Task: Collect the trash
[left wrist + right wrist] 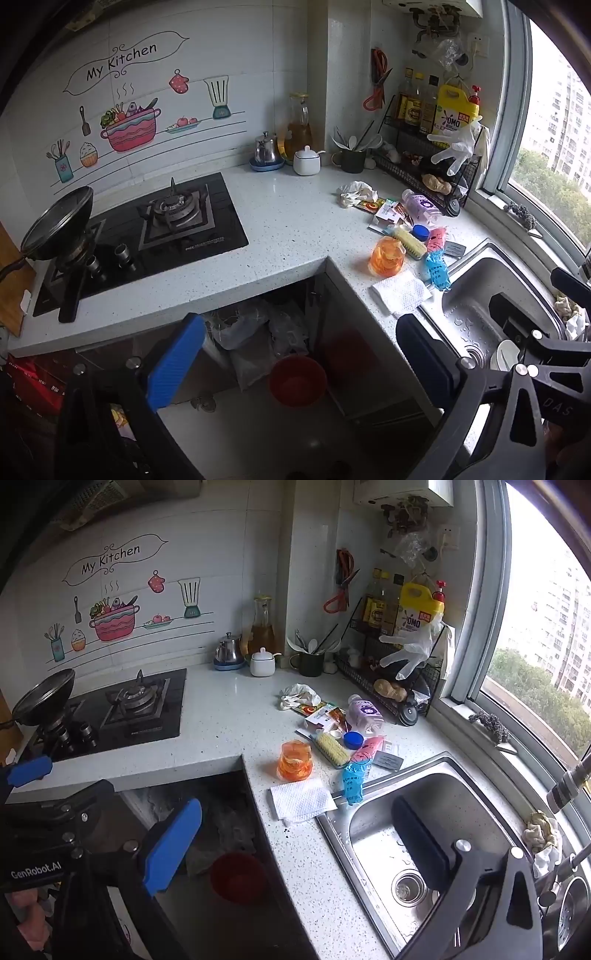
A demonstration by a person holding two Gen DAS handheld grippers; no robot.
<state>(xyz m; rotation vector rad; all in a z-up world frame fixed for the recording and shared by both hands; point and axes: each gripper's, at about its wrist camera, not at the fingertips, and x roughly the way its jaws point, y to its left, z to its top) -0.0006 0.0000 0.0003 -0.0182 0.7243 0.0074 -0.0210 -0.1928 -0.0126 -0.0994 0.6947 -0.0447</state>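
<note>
Both your tongs, left (295,362) and right (295,849), stand wide and hold nothing; the trash (325,716) lies on the surface (236,716) ahead of them, beside the sink (424,812).

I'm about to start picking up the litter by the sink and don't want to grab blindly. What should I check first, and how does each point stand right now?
1. Left gripper empty, jaws wide: ok.
2. Right gripper empty, jaws wide: ok.
3. Litter in view: ok; crumpled tissue, snack wrappers, blue packet and white paper towel lie on the counter.
4. Path to the pile clear: ok; neither gripper touches anything.
5. Non-trash mixed in: not ok; a scrub brush and orange cup sit among the litter.
6. Bin ready: cannot tell; a red bucket stands below the counter, its use unclear.
</note>
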